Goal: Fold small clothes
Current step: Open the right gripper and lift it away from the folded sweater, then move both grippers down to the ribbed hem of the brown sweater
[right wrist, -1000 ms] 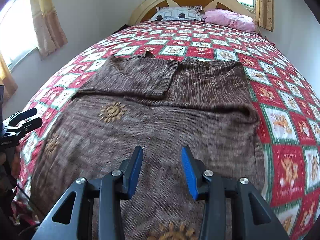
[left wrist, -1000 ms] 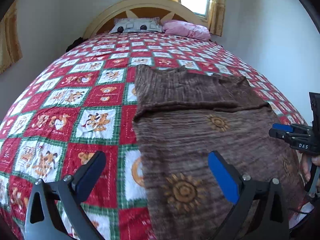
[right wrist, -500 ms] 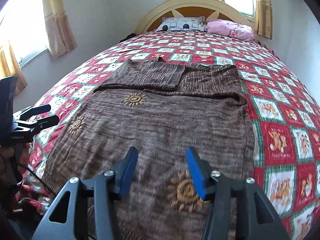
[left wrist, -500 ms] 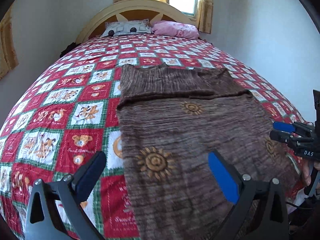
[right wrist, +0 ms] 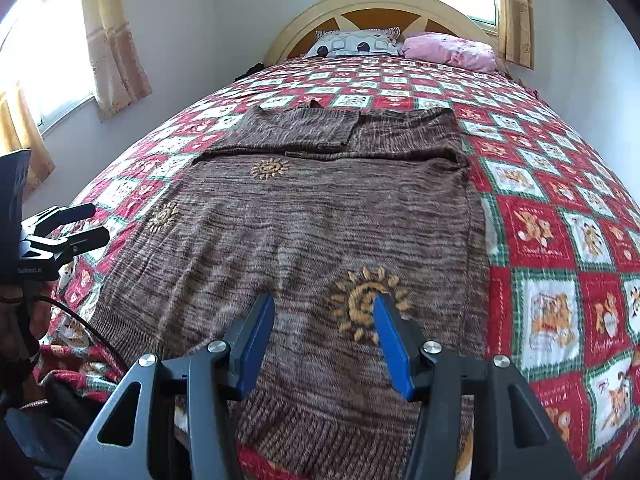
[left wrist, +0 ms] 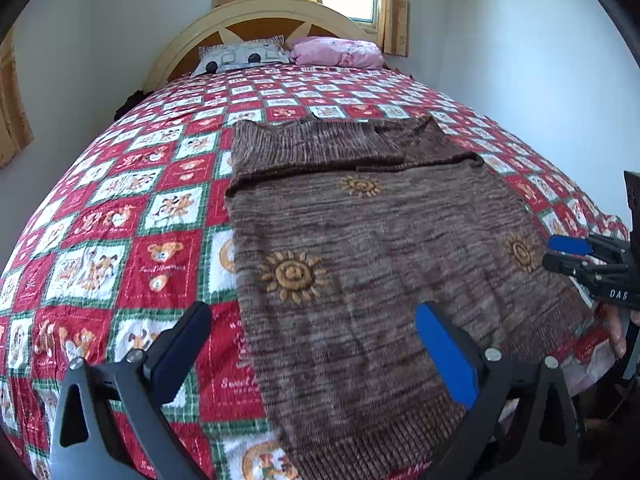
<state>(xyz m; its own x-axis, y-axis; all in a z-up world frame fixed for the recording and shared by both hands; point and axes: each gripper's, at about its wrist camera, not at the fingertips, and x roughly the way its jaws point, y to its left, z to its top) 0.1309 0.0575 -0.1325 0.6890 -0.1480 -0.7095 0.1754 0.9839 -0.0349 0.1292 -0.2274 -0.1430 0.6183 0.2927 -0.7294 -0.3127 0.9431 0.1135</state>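
Observation:
A brown knitted sweater (left wrist: 380,240) (right wrist: 320,220) with orange sun motifs lies flat on the bed, its sleeves folded across the upper part and its ribbed hem at the near edge. My left gripper (left wrist: 312,316) hovers open and wide over the sweater's lower left corner, nothing between its fingers. My right gripper (right wrist: 323,304) is open above the hem near a sun motif, apart from the fabric. In the left wrist view the right gripper (left wrist: 568,252) shows at the right edge; in the right wrist view the left gripper (right wrist: 80,224) shows at the left.
A red, green and white patchwork bedspread (left wrist: 120,216) (right wrist: 560,240) covers the bed. A grey pillow (left wrist: 244,56) and a pink pillow (left wrist: 336,52) lie by the curved headboard (right wrist: 376,4). Walls and curtained windows close in on both sides.
Both grippers have drawn back toward the foot of the bed, so the sweater's hem has come into view. The right gripper's jaws stand wider than a second ago.

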